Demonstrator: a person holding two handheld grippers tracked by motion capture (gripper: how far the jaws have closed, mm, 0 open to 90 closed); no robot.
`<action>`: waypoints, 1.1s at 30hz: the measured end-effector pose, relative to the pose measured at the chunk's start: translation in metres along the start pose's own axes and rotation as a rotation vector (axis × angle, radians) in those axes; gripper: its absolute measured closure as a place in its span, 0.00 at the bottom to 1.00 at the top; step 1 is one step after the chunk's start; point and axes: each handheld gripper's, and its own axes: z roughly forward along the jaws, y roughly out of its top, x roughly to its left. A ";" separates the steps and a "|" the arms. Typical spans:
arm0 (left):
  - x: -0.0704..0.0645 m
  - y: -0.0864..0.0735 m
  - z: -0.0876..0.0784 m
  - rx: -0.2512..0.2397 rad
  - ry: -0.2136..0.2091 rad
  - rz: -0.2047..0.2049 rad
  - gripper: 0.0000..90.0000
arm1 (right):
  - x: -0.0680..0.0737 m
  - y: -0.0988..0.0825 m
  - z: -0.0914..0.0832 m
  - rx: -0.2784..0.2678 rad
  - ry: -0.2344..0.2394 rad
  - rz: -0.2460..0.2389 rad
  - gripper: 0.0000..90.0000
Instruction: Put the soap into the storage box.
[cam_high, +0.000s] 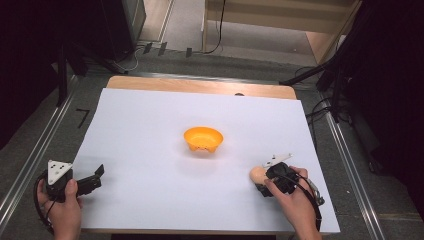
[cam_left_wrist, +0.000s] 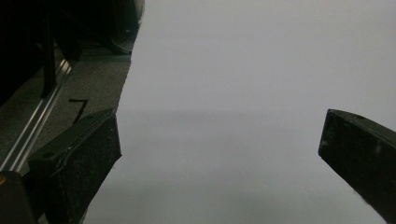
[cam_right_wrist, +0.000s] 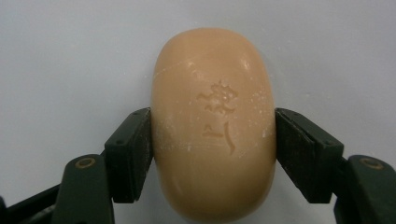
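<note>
A peach-coloured oval bar of soap (cam_right_wrist: 214, 123) with a stamped mark lies on the white sheet, and both pads of my right gripper (cam_right_wrist: 214, 154) press on its long sides. From above, the soap (cam_high: 257, 174) sticks out to the left of the right gripper (cam_high: 263, 184), near the table's front right. An orange bowl (cam_high: 203, 139) stands at the middle of the sheet, well apart from the soap. My left gripper (cam_high: 98, 176) rests at the front left edge, jaws wide apart. In the left gripper view, the gripper (cam_left_wrist: 219, 149) has nothing but white sheet between its jaws.
The white sheet (cam_high: 150, 150) covers most of the wooden table (cam_high: 200, 85). Metal rails (cam_high: 30, 155) run along both sides over grey floor. A dark stand (cam_high: 62, 75) and cables lie beyond the table's far corners.
</note>
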 end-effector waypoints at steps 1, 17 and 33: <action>0.000 0.000 0.000 0.001 0.001 -0.001 0.00 | 0.000 0.000 0.001 0.006 0.006 -0.004 0.36; -0.001 0.000 0.000 0.000 0.006 0.002 0.00 | -0.001 -0.003 0.004 0.001 0.016 0.028 0.36; 0.001 0.000 0.000 -0.007 -0.003 -0.008 0.00 | -0.004 0.000 0.002 0.003 0.056 -0.022 0.37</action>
